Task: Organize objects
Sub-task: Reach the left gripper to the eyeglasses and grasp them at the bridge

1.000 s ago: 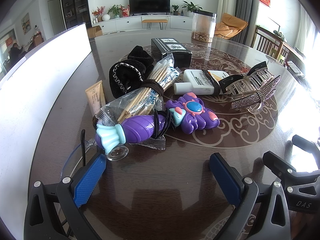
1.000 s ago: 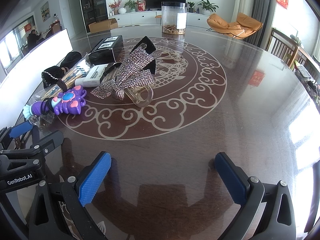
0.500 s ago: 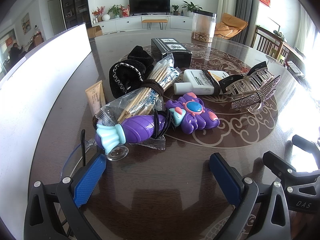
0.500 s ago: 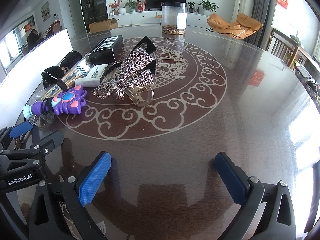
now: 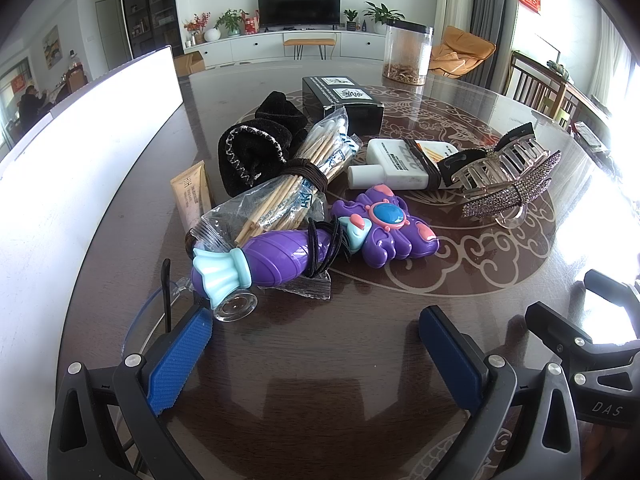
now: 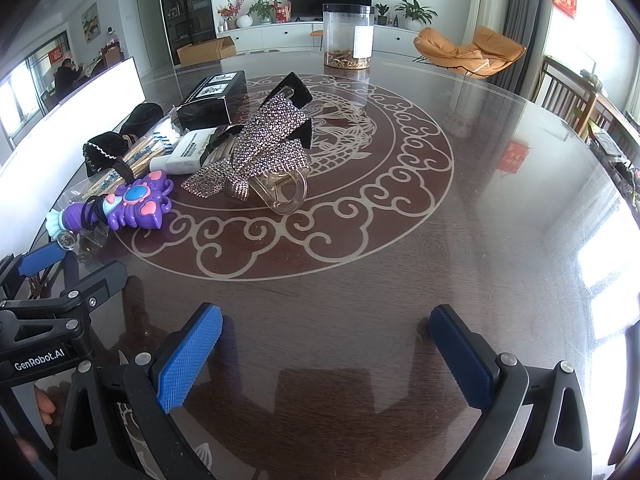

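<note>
Presently both tools sit low over the dark glass-topped table [image 6: 500,208], jaws spread wide and holding nothing. The left gripper [image 5: 316,344] faces the clutter directly: just beyond its left fingertip lies the purple toy wand [image 5: 320,240], clear suction base nearest the jaws, a black hair tie looped round its handle. Behind the wand, touching it, rests a bagged bundle of wooden sticks [image 5: 296,188] bound with a brown band; further out lie a black fabric pouch [image 5: 256,148] and a black box [image 5: 344,100]. Left of the bundle sits a tan tube [image 5: 192,196]. Ahead and right of the jaws — a white bottle [image 5: 392,164], banded, and beside it a rhinestone bow hair claw [image 5: 508,180].

The right gripper [image 6: 324,344] has only bare tabletop between its pads [image 6: 188,356]. From its view the hair claw stands ahead and left, the wand further left, the whole group well apart from the jaws. A clear jar [image 6: 348,36] stands at the far side of the table. The two grippers sit side by side.
</note>
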`<state>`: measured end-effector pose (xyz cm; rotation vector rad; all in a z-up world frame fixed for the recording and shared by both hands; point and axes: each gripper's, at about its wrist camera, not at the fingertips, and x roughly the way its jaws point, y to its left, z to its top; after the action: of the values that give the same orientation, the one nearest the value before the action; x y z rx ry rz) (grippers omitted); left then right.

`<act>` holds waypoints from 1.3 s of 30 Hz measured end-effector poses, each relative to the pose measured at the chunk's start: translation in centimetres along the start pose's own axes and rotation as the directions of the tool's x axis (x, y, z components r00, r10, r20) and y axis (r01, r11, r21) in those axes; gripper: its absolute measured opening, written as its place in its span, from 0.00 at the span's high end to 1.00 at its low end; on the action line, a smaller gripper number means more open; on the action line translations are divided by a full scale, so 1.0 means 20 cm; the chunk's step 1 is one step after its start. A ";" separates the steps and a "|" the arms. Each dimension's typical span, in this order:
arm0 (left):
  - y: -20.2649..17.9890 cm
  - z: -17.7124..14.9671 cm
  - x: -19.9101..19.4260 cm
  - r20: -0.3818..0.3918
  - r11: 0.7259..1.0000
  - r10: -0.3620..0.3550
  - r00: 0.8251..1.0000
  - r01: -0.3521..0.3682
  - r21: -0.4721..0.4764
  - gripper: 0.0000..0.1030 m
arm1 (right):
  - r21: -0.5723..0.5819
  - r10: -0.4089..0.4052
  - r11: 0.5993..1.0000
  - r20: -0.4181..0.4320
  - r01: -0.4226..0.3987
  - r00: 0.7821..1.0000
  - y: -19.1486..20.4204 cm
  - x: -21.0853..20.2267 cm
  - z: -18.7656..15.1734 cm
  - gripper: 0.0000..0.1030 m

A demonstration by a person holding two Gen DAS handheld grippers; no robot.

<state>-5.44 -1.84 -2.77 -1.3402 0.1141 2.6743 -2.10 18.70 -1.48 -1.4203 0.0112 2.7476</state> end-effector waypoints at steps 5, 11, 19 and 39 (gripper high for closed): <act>0.01 -0.01 -0.05 -0.095 0.998 -0.048 0.994 0.052 0.039 0.00 | 0.000 0.000 1.000 0.000 0.000 1.000 0.00 0.00 0.00 0.00; 0.19 -0.21 -0.33 -0.036 0.987 -0.161 0.986 0.161 0.010 0.00 | 0.000 -0.001 1.000 0.000 0.001 1.000 0.00 0.00 0.00 0.00; 0.33 0.05 -0.31 -0.049 0.989 -0.148 0.988 0.147 -0.025 0.00 | 0.000 0.000 1.000 0.000 0.000 1.000 0.00 0.00 0.00 0.00; 0.39 -0.08 -0.13 -0.192 0.983 -0.117 0.974 0.141 0.116 0.00 | 0.001 0.000 1.000 0.000 0.000 1.000 0.01 0.00 0.01 0.00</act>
<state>-4.00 -10.02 -1.56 -1.4966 0.2090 2.3895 -2.25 18.55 -1.35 -1.4205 0.0119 2.7473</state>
